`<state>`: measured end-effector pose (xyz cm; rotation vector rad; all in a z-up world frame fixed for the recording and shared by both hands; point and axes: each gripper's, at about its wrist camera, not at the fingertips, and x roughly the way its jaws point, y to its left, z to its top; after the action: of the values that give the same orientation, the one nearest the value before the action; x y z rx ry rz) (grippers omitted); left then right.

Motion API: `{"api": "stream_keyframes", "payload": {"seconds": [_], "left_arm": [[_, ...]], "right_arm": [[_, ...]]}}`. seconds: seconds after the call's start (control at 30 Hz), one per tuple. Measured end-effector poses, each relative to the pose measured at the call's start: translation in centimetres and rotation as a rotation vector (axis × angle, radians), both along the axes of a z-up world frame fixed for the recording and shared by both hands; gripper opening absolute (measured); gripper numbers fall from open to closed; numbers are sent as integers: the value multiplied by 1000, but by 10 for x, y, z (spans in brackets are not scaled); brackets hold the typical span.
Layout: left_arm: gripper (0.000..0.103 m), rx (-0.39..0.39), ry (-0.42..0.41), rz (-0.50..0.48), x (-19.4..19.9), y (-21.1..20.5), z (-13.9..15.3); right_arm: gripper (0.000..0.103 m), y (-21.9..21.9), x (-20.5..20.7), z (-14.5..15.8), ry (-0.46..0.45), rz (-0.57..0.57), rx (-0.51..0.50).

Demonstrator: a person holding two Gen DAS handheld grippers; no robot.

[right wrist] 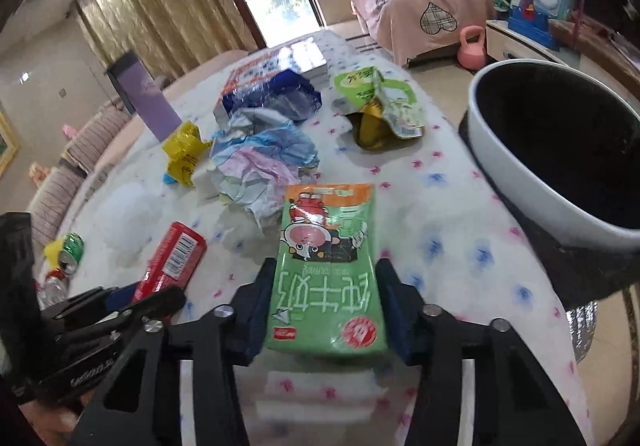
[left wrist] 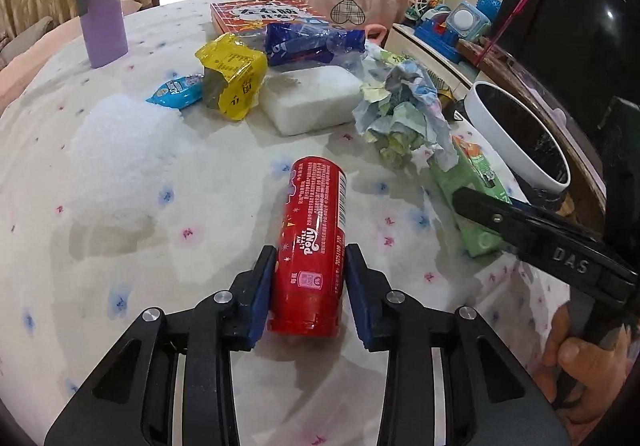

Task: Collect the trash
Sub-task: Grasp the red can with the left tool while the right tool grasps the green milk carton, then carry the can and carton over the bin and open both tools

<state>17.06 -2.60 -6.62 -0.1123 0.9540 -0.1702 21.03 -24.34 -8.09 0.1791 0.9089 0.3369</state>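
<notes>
- Bedroom setting: pink heart-print bed at 12 o'clock, curtains at 10 o'clock; desk (left wrist: 120,238) under a soft white cloth with small blue and pink flowers.
- Left tool (left wrist: 310,278) straddled the near end of a red can (left wrist: 316,238). Can lay on its side, long axis running from 6 toward 12 o'clock, in line with the fingers. Blue pads at both flanks; left pad looked touching, right pad just off. Judged closing, not yet firmly clenched.
- Right tool (right wrist: 326,302) bracketed a green milk carton (right wrist: 328,274), flattened, glossy card, long axis also 6 to 12 o'clock. Slight gaps at both sides: jaws apart, not gripping.
- White bin (right wrist: 560,150), round, dark-lined, sat at 2 o'clock of the right tool, nearer that hand.
- Remaining litter toward 12 o'clock: crumpled paper (right wrist: 260,166), yellow wrapper (left wrist: 232,78), blue foil bag (left wrist: 312,42), foam block (left wrist: 312,102).
</notes>
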Motion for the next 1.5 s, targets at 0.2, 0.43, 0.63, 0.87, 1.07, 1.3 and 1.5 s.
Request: {"api": "stream_keyframes", "payload": {"seconds": [0.2,0.43,0.63,0.87,1.07,1.3,1.5], "left_arm": [[32,-63,-20,-62,-12,-21,14],[32,-75,-58,-166,-18,-64,33],[32,-82,-61,-214,-12,-91,40],[32,-75,-86,-265,-1,-126,54],[32,-64,-106,-302,12,-153,64],[32,-44,-102,-329,32,-179,64],[32,-32,-110,-345,48,-198,68]], "right_arm": [[47,-33,-21,10,-20,-38,61],[47,-65,-37,23,-41,-83,107],[47,-98,-41,37,-79,-139,119],[47,-133,-35,48,-112,-199,136],[47,-154,-22,56,-137,-229,134],[47,-171,-2,61,-142,-243,120],[47,-183,15,59,-133,-251,111]]}}
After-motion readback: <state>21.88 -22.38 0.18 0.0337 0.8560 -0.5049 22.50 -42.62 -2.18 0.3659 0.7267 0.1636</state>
